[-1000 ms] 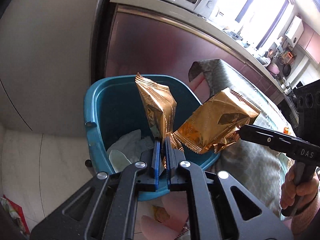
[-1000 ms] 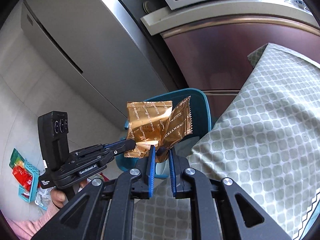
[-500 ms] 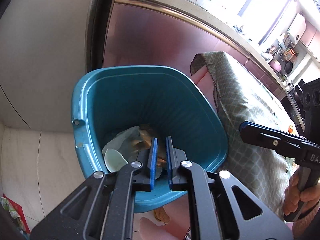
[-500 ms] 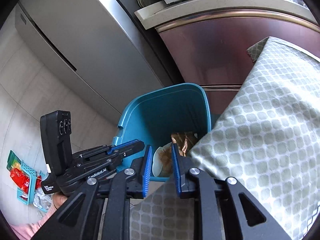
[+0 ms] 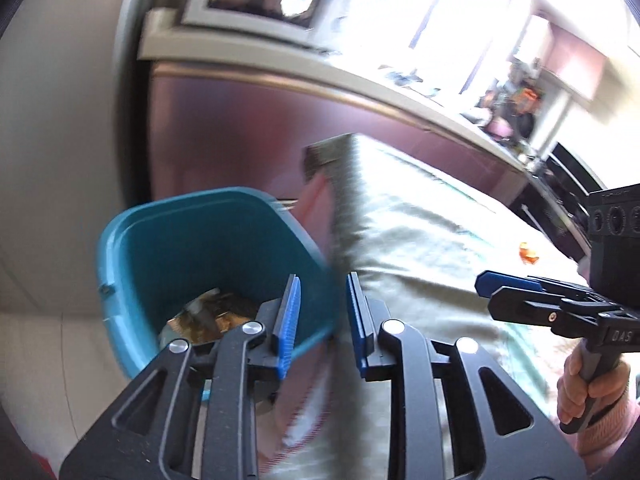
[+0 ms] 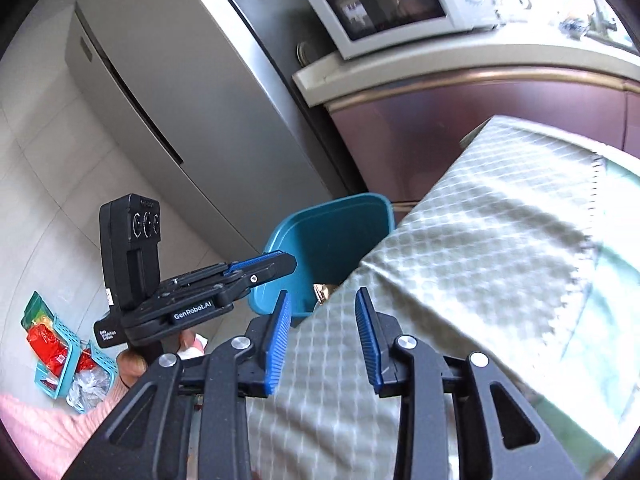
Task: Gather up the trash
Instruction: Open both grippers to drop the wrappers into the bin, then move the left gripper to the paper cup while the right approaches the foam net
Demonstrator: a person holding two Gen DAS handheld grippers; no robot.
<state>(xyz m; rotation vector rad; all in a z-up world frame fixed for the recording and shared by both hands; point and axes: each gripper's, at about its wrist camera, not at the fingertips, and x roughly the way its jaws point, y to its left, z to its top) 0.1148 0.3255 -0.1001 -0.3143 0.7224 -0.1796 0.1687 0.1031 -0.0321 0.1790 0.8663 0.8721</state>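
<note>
Both tools are empty with jaws spread wide: the left tool hangs over the near rim of the teal bin, the right tool over the cloth-covered surface beside the bin. Gold foil wrappers lie in the bin's bottom; blur hides their count. One small orange scrap sits on the surface, well away from the bin. It looks light, thin and crinkly, probably slippery; pinching an edge or raised fold should work best.
</note>
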